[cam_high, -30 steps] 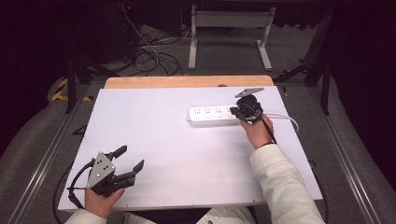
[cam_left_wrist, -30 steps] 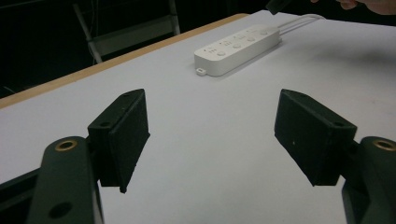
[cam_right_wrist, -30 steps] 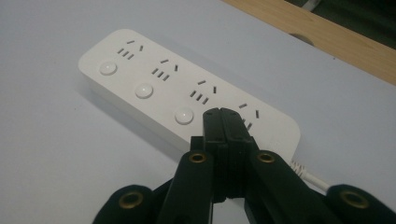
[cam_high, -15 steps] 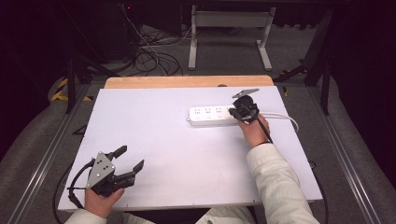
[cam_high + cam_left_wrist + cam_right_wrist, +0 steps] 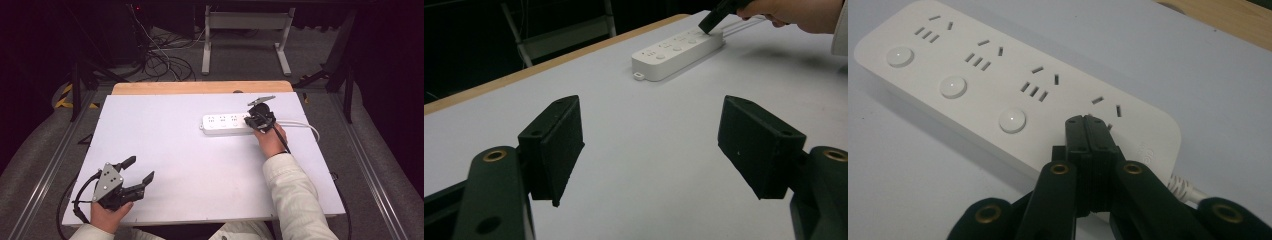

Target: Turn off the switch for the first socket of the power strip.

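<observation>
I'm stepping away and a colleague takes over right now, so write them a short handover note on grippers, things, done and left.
Right gripper: jaws shut, tips down over the fourth button of the white power strip, at its cable end; contact cannot be told.
Left gripper: open, holding nothing, near the table's front left corner.
Done: right gripper lined up on that switch.
Left: probably press it, then lift clear.

Right gripper (image 5: 258, 119) is way out front, arm stretched, jaws pinched fully together and tips angled down. Left gripper (image 5: 131, 175) sits back near the person, jaws spread wide, nothing between them.
</observation>
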Tool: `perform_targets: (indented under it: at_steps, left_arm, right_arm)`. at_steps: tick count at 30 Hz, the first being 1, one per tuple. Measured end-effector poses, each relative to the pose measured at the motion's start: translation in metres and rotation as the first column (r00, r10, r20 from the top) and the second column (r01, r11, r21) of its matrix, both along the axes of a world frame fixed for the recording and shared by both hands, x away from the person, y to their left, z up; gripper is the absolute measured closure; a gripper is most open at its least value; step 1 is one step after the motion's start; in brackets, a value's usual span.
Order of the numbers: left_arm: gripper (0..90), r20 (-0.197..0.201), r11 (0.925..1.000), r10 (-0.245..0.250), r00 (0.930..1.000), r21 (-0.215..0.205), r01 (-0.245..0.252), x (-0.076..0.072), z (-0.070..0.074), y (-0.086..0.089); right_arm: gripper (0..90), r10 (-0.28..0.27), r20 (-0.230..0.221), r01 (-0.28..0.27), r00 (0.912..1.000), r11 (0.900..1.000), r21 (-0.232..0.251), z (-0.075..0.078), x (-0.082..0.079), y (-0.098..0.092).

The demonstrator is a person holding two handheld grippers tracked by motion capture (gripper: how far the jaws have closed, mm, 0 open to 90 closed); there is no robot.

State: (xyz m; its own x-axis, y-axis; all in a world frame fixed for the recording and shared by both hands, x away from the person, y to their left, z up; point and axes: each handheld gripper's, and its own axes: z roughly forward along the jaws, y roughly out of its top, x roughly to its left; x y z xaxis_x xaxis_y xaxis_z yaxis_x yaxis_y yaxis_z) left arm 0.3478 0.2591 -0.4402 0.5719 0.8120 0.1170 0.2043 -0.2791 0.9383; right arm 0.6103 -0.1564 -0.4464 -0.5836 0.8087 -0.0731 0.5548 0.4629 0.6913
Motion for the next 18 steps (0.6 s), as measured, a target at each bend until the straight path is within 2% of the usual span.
perform_targets:
  at_steps: [14, 17, 18]
  left_arm:
    - [26.5, 0.001, 1.0, 0.0, 1.0, 0.001, 0.0, -0.0003, 0.0001, -0.0003]
    - [26.7, -0.001, 1.0, -0.001, 1.0, 0.001, 0.001, -0.0003, 0.0002, -0.0003]
    - [26.8, -0.002, 1.0, -0.002, 1.0, 0.001, 0.002, -0.0003, 0.0002, -0.0003]
  right_arm:
    - [90.0, -0.001, 0.006, 0.002, 1.0, 1.0, -0.009, -0.0023, 0.0005, 0.0013]
    - [90.0, -0.004, 0.013, 0.004, 0.9999, 1.0, -0.03, -0.0036, -0.0004, 0.004]
    - [90.0, 0.001, 0.003, -0.001, 1.0, 1.0, -0.017, -0.0037, -0.0002, 0.0045]
